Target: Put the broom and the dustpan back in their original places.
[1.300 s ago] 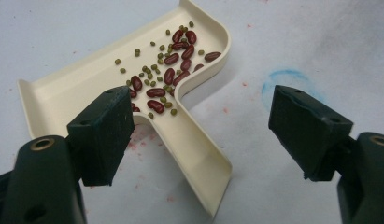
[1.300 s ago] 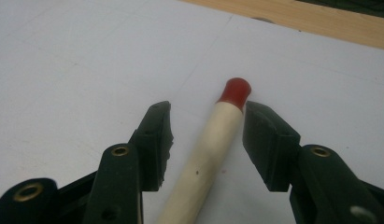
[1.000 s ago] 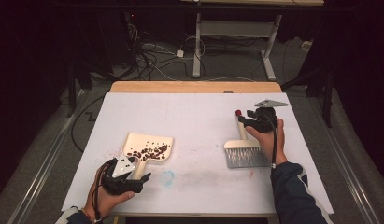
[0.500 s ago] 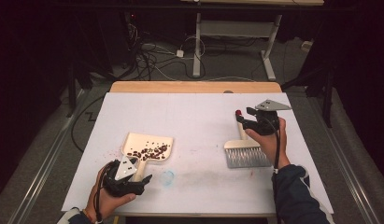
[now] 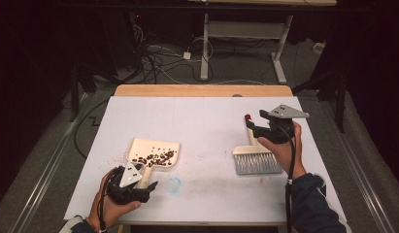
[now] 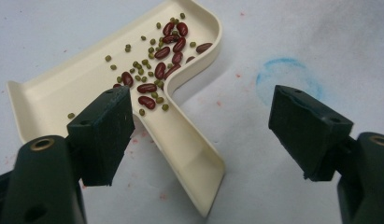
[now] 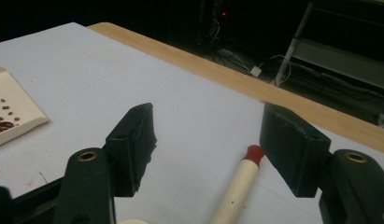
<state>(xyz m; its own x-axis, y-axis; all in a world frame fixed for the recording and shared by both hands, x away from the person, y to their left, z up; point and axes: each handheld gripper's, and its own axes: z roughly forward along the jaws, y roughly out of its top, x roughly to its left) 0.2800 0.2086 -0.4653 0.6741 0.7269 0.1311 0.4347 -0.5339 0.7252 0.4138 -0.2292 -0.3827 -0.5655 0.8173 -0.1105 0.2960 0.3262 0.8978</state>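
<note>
A: Right gripper [image 5: 252,125] — state?

B: Fingers [image 7: 133,135] apart, just been opening, clamped on nothing. Brush [image 5: 255,154] flat on the tabletop [image 5: 202,116], handle below and between the spread fingers, untouched by either pad. Looks released.

A: Brush axis?

B: Handle [image 7: 234,189] pointing away from the person, red tip [image 7: 254,153] at the far end, close by the right-hand finger in the right gripper view. Bristles toward the near edge, under the right hand in the high view.

A: Left gripper [image 5: 147,184]?

B: Fingers [image 6: 103,133] wide apart too, gripping nothing. Low at the near edge of the tabletop, aimed at the dustpan [image 5: 153,153].

A: Dustpan relative to those fingers?

B: Straight ahead. Handle [image 6: 187,154] running toward the gripper, in the gap but hard over toward the left-hand finger in the left gripper view; the other finger well clear, beside a blue smudge [image 6: 285,77]. Beans [image 6: 166,49] piled in the pan's far corner, a few strung down toward the handle.

A: Nearer hand for the pan?

B: Left, by far. Right well apart, over the brush.

A: Next, probably?

B: A guess only: sideways shift to centre the handle, then close across its width. Level lift needed afterwards, open front edge otherwise free to spill.
</note>
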